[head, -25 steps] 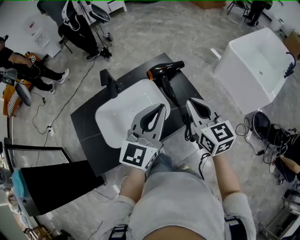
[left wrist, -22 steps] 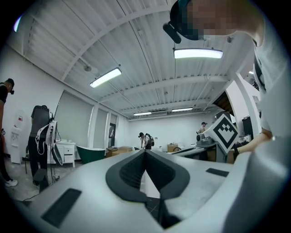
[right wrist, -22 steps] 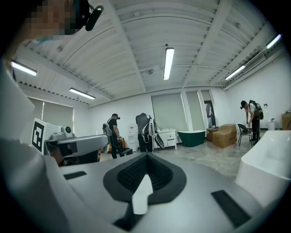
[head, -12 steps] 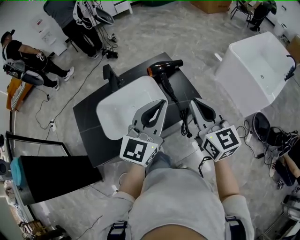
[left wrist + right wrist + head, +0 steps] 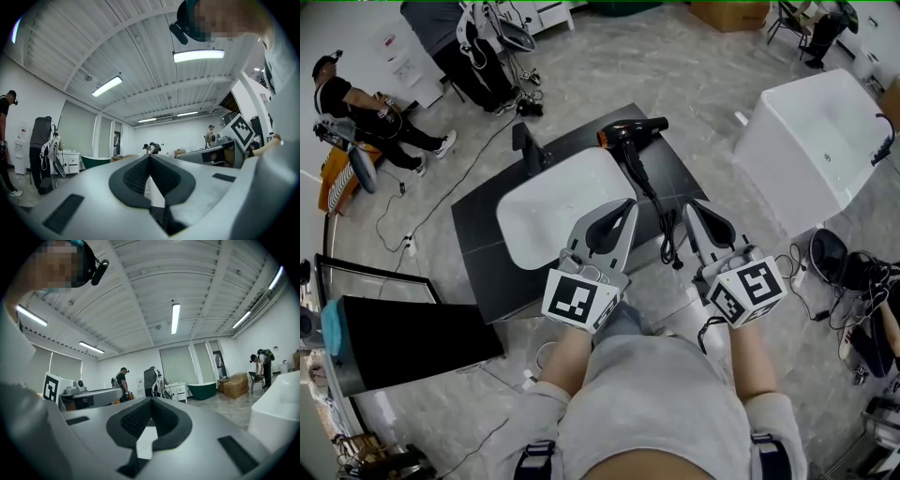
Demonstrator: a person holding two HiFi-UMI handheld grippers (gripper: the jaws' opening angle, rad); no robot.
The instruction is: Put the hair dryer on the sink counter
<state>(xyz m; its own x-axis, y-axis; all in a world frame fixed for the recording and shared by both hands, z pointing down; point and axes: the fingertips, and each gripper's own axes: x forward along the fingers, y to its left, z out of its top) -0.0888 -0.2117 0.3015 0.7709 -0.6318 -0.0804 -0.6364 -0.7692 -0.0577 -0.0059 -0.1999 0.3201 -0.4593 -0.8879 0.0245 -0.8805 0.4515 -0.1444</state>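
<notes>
Seen from above, a grey stone floor (image 5: 675, 66) fills the room. A white tub (image 5: 806, 131) stands well to the right of the basin, apart from everything else. Nearer the middle is a low black surface (image 5: 478, 239), the sink counter, with a white basin (image 5: 539, 220) set into it.

The person holds both grippers close to the body. The left gripper (image 5: 624, 206) hangs over the basin's near right edge. The right gripper (image 5: 692, 206) is further right of the basin, over the near right part of the surface. Each gripper's own view looks up at the ceiling and shows its jaws pressed fully together with nothing between them.

The black dryer (image 5: 630, 136) lies flat on the surface at the basin's far right corner, just beside the rim and touched by neither gripper. Its cord (image 5: 668, 234) runs along the surface to the right of the basin and ends in loose loops near the right gripper. A black tap (image 5: 525, 148) stands at the basin's far left corner.

The task looks finished: the dryer rests on the surface and both grippers are empty. At most, the cord might want tidying
</notes>
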